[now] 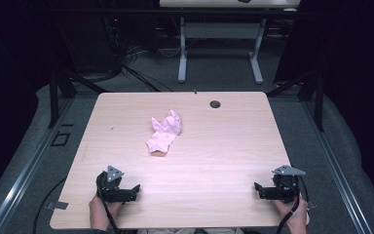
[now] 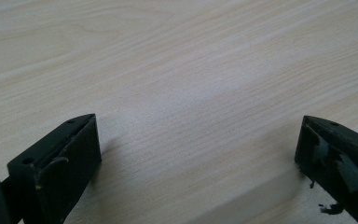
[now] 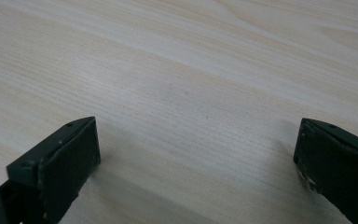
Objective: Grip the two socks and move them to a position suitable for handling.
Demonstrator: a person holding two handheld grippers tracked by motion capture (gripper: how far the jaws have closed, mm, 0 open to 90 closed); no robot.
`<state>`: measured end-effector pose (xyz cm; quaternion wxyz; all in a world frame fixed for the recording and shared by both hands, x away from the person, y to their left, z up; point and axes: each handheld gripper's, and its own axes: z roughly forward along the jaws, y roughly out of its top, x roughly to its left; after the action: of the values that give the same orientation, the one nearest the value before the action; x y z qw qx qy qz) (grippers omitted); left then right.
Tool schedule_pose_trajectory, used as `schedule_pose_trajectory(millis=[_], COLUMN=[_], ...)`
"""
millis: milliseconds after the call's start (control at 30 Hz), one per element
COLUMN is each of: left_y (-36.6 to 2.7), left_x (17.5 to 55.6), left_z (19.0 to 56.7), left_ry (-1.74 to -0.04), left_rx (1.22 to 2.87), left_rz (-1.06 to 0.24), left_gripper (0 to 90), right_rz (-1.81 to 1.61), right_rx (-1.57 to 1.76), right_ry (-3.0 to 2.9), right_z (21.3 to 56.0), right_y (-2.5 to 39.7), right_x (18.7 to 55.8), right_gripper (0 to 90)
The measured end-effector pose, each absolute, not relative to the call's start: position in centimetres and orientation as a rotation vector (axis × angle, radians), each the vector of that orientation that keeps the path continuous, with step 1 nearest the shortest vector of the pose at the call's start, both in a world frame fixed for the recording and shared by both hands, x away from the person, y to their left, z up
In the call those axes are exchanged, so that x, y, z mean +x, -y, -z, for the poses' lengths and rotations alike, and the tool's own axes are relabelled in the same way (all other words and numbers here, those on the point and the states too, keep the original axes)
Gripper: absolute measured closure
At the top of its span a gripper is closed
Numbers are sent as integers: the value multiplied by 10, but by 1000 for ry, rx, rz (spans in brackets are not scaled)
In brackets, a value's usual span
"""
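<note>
- A crumpled pale pink cloth (image 1: 164, 132) is lying on the light wood-grain tabletop (image 1: 214, 156), a little left of centre and towards the far half.
- The black two-jaw left gripper (image 1: 135, 191) is resting near the table's near-left corner, well apart from the cloth; its jaws are standing wide open with nothing between them, and in the left gripper view (image 2: 198, 158) bare wood is showing in the gap.
- The black two-jaw right gripper (image 1: 257, 189) is sitting near the near-right corner, also well apart from the cloth; its jaws are likewise spread wide and holding nothing, with bare tabletop (image 3: 191, 93) lying between them in the right gripper view (image 3: 196, 158).
- A small round dark hole (image 1: 215, 104) is showing near the table's far edge.
</note>
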<state>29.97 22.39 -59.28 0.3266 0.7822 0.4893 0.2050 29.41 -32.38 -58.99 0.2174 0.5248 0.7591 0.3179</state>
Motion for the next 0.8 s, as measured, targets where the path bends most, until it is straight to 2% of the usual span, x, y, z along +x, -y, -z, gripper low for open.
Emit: schedule_pose_trajectory(millis=[800], left_y=[-224], left_x=[300], left_z=[592], left_ry=[-1311], left_rx=[2034], left_rz=[-548], left_gripper=[3], right_rz=[-877], right_rx=[1475], right_ry=[-2079], right_z=[590], right_y=[325], right_x=[297], right_gripper=[0])
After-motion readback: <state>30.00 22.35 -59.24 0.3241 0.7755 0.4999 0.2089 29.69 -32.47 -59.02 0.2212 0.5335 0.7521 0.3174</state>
